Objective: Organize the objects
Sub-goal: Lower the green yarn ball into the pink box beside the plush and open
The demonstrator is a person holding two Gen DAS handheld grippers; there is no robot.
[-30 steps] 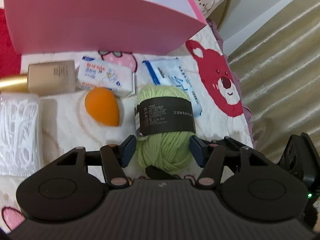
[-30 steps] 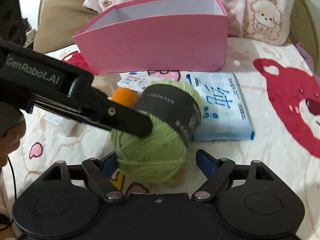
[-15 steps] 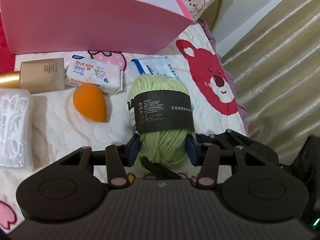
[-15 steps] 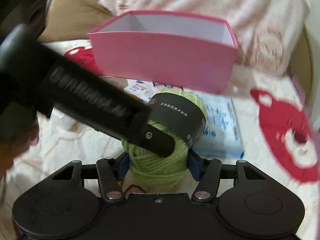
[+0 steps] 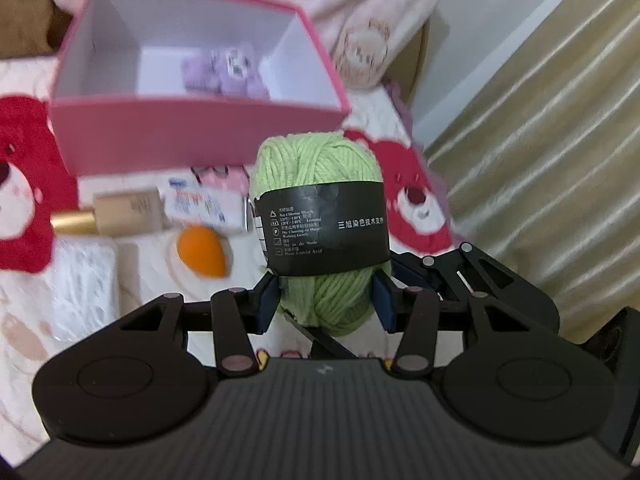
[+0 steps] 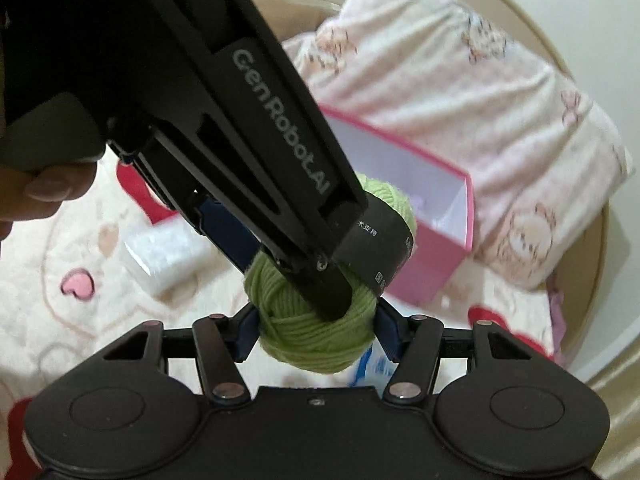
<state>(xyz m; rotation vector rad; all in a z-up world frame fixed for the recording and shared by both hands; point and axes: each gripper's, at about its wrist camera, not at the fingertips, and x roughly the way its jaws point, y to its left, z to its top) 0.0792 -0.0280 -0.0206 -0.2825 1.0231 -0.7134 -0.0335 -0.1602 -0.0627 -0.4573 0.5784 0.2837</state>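
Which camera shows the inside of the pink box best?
The left wrist view: it looks down into the pink box, showing purple items on its floor. The right wrist view shows only one corner; the left gripper blocks the rest.

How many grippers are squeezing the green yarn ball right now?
2: the left gripper clamps the yarn ball low on its sides, and the right gripper pinches the same end from another angle.

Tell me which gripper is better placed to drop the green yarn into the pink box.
Probably the left gripper: both are shut on the green yarn, but its view looks straight into the pink box.
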